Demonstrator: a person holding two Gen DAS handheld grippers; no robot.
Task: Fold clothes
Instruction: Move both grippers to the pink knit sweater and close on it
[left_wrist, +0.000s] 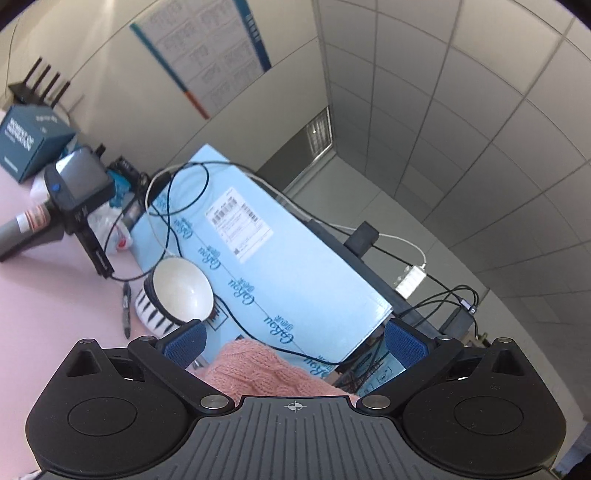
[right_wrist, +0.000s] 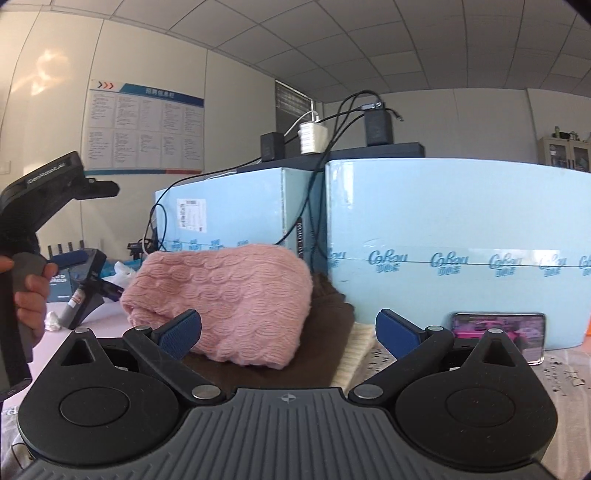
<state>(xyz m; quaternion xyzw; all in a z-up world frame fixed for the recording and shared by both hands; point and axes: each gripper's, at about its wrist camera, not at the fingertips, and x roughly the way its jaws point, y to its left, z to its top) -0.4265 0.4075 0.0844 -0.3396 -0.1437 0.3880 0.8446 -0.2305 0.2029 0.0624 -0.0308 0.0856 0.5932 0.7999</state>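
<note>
A folded pink knit sweater lies on top of a folded dark brown garment and a cream knit one, a stack on the table. My right gripper is open and empty, jaws wide, just in front of the stack. My left gripper is open and empty, tilted upward, with the pink sweater just under and between its fingers. The left gripper's body, held in a hand, shows at the left of the right wrist view.
Light blue boxes stand close behind the stack, with cables and chargers on top. A phone leans on the box at right. A striped bowl, a pen, a spare gripper and a dark box sit on the pink table.
</note>
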